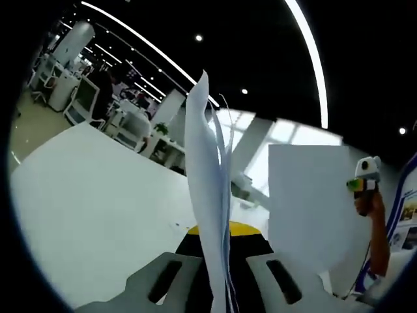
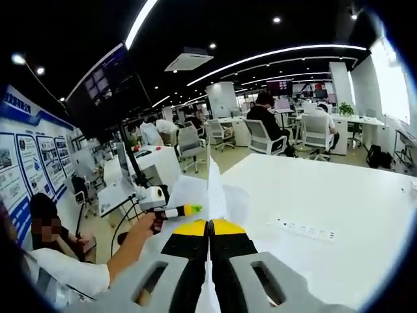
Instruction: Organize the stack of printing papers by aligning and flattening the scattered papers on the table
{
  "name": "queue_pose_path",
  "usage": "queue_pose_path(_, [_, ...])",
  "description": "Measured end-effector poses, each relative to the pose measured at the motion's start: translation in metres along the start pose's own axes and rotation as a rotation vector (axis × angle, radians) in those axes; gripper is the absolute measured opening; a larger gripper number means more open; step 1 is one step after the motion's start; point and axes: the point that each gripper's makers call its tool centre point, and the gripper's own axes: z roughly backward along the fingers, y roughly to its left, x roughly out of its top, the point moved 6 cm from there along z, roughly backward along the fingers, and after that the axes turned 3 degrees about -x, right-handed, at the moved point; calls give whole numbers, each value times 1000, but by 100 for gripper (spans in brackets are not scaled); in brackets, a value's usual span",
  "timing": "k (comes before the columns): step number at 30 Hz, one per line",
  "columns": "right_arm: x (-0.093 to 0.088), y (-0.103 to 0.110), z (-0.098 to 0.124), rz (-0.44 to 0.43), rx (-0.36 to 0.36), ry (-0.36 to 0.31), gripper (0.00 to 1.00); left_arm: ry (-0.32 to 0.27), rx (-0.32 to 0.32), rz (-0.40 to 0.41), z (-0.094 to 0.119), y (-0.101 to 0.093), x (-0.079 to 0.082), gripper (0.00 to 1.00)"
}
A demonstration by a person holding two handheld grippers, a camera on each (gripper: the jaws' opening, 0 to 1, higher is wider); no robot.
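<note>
A thin stack of white printing papers [image 1: 210, 195] stands edge-on between the jaws of my left gripper [image 1: 221, 231], which is shut on it. To the right, a single white sheet [image 1: 313, 202] hangs in the air, held by the right gripper [image 1: 365, 182] in a person's hand. In the right gripper view, my right gripper [image 2: 210, 227] is shut on a sheet [image 2: 214, 186] seen edge-on. The left gripper [image 2: 174, 210] sits just left of it, with white papers [image 2: 189, 190] behind its tip. Both grippers are raised above the white table [image 1: 98, 215].
The white table [image 2: 345, 195] carries a white power strip [image 2: 306, 229]. A seated person's arm [image 2: 117, 257] reaches in from the left. Office chairs [image 2: 264, 137], desks and several people fill the room behind, and a poster wall [image 2: 26, 169] runs along the left.
</note>
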Motion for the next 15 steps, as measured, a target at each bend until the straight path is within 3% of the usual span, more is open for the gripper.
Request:
queue_pose_path(11, [0,14,-10,-24,100,5,0,1,-8,0,-1,0,0,6])
queue_pose_path(15, [0,15,-13,-25,103,4,0,-1,-23,13,-1,-3,0,6])
